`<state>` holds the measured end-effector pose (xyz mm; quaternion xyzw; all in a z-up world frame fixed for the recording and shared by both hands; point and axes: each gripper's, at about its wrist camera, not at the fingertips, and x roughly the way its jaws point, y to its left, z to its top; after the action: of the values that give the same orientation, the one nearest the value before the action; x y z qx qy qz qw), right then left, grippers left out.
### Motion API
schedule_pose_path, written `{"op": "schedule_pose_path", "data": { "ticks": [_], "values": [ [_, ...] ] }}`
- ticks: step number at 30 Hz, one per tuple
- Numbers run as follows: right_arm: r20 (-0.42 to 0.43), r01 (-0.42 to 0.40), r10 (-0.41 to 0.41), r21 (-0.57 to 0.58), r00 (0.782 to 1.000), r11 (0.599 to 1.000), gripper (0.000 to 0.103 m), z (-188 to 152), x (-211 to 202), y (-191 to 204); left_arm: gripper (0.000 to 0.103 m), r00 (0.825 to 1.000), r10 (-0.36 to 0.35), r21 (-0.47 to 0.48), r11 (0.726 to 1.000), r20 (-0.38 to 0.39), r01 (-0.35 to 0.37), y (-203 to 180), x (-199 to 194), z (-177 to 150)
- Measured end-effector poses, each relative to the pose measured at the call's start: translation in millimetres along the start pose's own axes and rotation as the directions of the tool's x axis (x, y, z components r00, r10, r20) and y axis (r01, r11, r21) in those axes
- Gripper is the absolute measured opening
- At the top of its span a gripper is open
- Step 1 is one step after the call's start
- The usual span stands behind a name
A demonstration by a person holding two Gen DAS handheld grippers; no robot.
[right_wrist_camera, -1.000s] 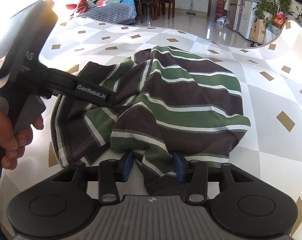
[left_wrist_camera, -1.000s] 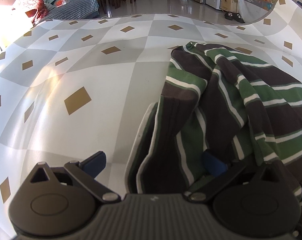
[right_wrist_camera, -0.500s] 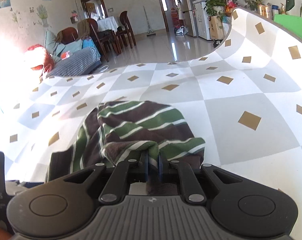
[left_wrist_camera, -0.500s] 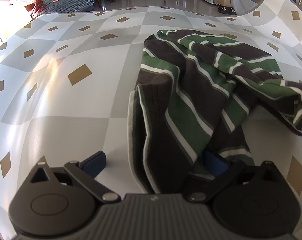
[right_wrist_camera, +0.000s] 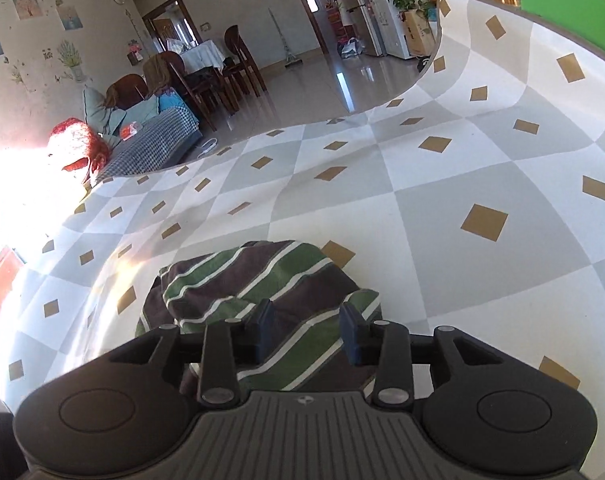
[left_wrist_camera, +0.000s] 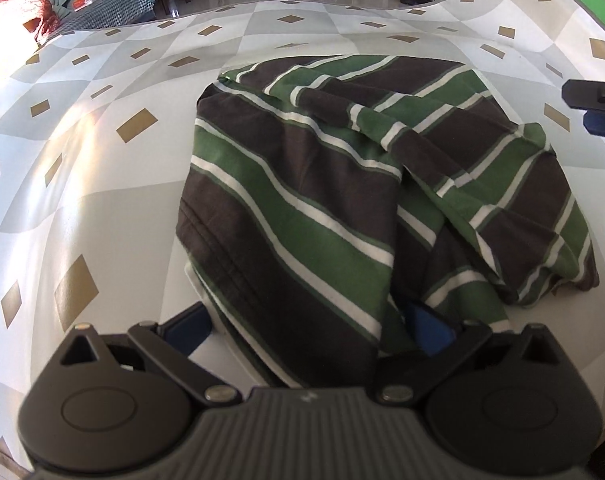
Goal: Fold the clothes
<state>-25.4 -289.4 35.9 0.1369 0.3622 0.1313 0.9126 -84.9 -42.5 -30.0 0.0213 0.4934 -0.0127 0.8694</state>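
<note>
Shirt (left_wrist_camera: 342,184): striped green and brown, bunched in loose layers mid-table (left_wrist_camera: 102,208), only roughly folded.
Left gripper (left_wrist_camera: 308,326): spread wide, near hem lying between jaws, apparently unclamped.
Right gripper (right_wrist_camera: 306,330): parted, nothing held, above shirt.
Next, by judgement: layers to be squared and flattened.

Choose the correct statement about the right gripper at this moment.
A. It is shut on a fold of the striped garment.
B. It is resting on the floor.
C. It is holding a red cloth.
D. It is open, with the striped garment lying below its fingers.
D: in the right wrist view the right gripper has its blue pads wide apart, nothing pinched, above the striped garment on the table.
</note>
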Motion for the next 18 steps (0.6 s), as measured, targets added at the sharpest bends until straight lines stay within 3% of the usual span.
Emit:
{"op": "schedule_pose_path", "data": {
  "ticks": [9, 18],
  "values": [
    [-0.142, -0.009, -0.009, -0.127, 0.990, 0.992, 0.050, -32, 16, 13, 0.103, 0.985, 0.052, -0.068, 0.997, 0.164, -0.042, 14, -30, 18],
    [-0.202, -0.025, -0.031, -0.272, 0.979, 0.962, 0.054, -60, 20, 35, 0.103, 0.985, 0.108, -0.100, 0.990, 0.135, -0.095, 25, -1, 29]
  ]
}}
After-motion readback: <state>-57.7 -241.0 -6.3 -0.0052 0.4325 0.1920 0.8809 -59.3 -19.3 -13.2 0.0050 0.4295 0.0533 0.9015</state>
